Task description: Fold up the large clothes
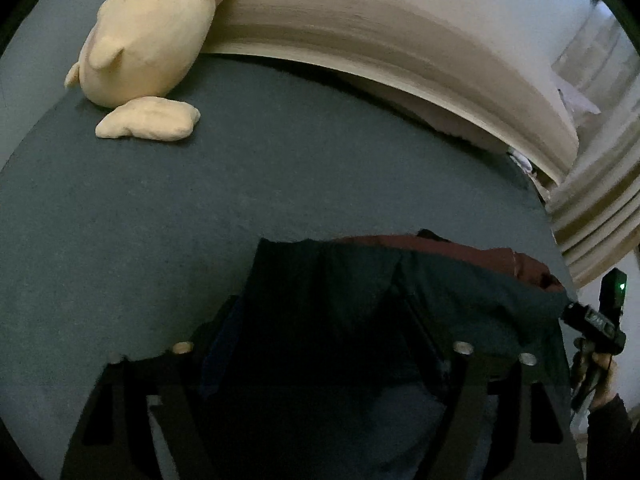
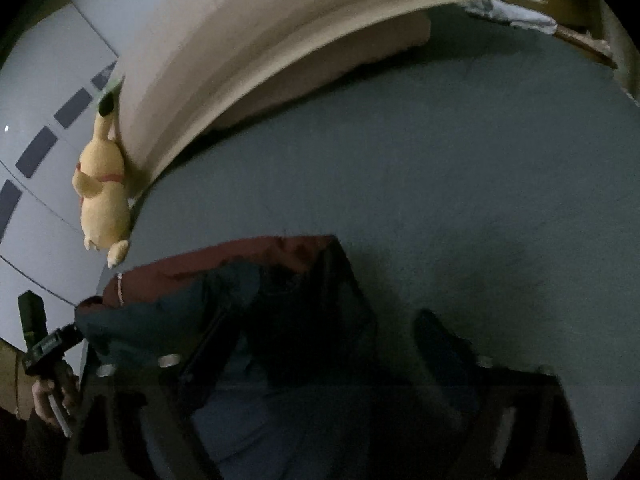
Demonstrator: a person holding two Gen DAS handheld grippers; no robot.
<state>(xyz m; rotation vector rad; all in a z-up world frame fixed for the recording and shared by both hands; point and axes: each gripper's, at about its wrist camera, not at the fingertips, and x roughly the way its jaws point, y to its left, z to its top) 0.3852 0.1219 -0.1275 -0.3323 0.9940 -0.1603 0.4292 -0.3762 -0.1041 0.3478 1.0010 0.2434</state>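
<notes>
A dark teal garment (image 1: pixel 400 300) with a maroon lining (image 1: pixel 460 252) hangs across both grippers above a dark blue-grey bed (image 1: pixel 200 200). In the left wrist view the cloth drapes over my left gripper (image 1: pixel 320 360) and hides its fingertips. The right gripper (image 1: pixel 596 324) shows at the far right, gripping the garment's other edge. In the right wrist view the same garment (image 2: pixel 180 320) with its maroon lining (image 2: pixel 240 256) covers my right gripper (image 2: pixel 320 360). The left gripper (image 2: pixel 52 344) shows at the far left, at the cloth's edge.
A yellow plush toy (image 1: pixel 148 44) lies at the head of the bed against a beige headboard (image 1: pixel 400 40); it also shows in the right wrist view (image 2: pixel 104 192). A white wall (image 2: pixel 40 120) is to the left. Bare bed surface (image 2: pixel 440 180) lies ahead.
</notes>
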